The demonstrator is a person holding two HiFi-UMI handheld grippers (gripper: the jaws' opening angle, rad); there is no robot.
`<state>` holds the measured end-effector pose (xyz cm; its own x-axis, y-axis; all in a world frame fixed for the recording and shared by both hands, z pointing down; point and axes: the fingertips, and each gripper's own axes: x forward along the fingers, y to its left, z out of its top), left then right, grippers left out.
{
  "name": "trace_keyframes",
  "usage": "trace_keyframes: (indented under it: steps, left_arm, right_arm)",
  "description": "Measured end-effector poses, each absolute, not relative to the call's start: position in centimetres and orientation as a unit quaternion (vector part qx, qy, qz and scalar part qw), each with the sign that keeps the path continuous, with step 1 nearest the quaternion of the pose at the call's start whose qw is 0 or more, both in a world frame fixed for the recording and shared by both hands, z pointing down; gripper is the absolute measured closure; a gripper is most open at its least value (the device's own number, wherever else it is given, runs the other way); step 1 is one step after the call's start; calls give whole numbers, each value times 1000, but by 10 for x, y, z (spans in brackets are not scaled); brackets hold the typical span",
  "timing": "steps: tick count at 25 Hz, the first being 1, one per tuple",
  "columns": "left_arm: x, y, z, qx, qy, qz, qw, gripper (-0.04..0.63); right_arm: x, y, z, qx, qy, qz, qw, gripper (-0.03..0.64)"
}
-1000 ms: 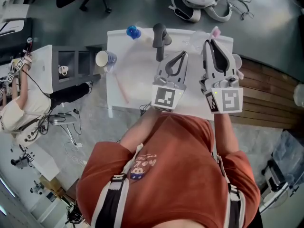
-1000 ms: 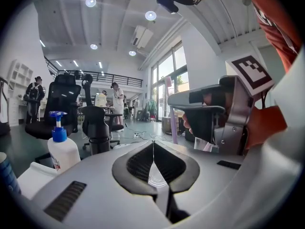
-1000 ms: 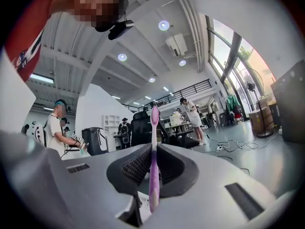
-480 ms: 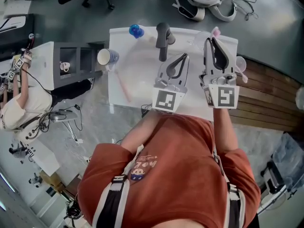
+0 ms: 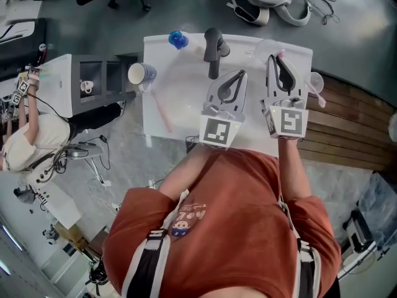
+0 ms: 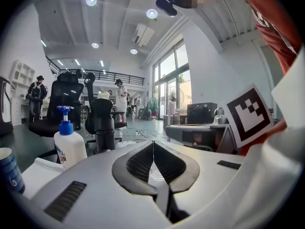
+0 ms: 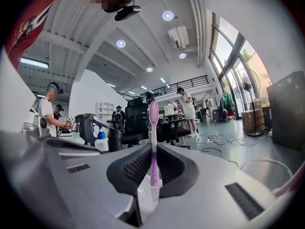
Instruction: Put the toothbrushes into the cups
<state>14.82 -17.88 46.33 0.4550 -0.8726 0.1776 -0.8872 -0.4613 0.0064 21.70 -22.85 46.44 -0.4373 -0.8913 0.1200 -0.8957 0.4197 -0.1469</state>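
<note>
While the right tool [image 7: 153,149] is clamped on an upright pink plastic toothbrush [image 7: 153,128], not yet in the clear plastic cup [image 7: 265,162] nearby, a second pink toothbrush [image 5: 160,114] lies on the white counter [image 5: 186,92]; the left tool [image 6: 153,144] is closed, empty.

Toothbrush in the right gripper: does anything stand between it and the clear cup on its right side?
Nothing visible does. The toothbrush stands upright, clamped in the right gripper, and the clear cup stands open just to its right.
</note>
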Motion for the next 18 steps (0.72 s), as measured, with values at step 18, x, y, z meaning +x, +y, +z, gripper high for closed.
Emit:
trace_keyframes:
  steps: [18]
  left_arm:
    - [141, -171, 460, 855, -511, 70, 53, 575]
  right_arm:
    - [207, -217, 493, 518, -847, 107, 58, 500]
